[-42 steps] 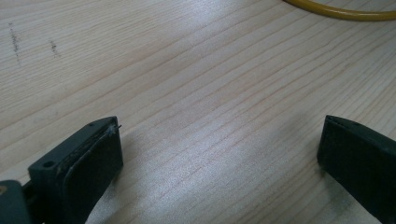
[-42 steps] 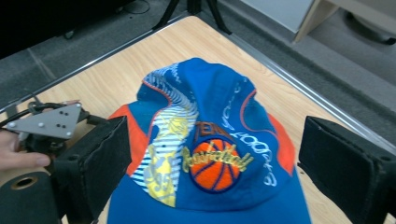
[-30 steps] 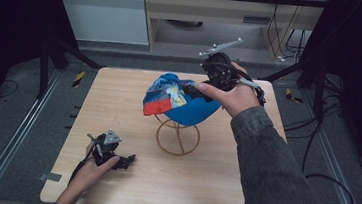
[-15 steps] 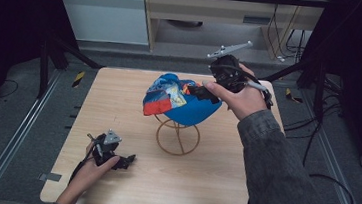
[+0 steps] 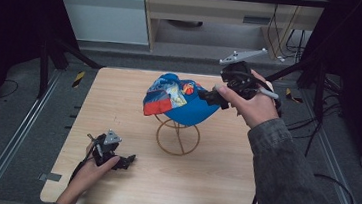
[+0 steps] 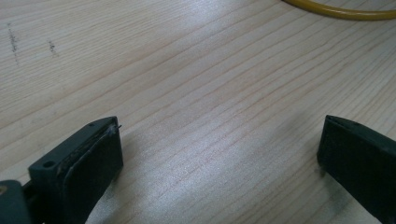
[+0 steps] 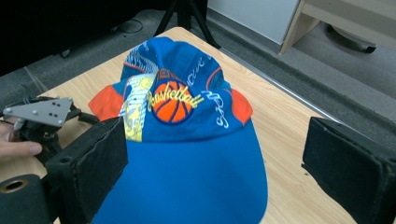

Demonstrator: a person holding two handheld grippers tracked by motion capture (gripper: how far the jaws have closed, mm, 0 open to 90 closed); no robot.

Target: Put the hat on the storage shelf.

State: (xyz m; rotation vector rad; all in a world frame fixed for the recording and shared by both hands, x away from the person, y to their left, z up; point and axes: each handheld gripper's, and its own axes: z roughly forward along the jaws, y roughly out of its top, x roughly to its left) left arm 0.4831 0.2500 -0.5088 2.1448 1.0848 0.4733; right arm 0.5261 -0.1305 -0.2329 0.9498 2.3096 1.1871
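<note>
1 blue cap (image 5: 181,101) at center; 1 wire stand (image 5: 177,138) under it; 2 grippers: left gripper (image 5: 124,162) 7 o'clock, right gripper (image 5: 208,97) 2 o'clock; 1 table (image 5: 119,96).

Right gripper (image 5: 208,97) lifted slightly; cap (image 5: 181,101) shifted slightly right.

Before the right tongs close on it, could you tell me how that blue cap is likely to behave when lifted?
The cap is cloth, so probably light and floppy. Perched on a thin wire stand, it may slide off if nudged.
</note>
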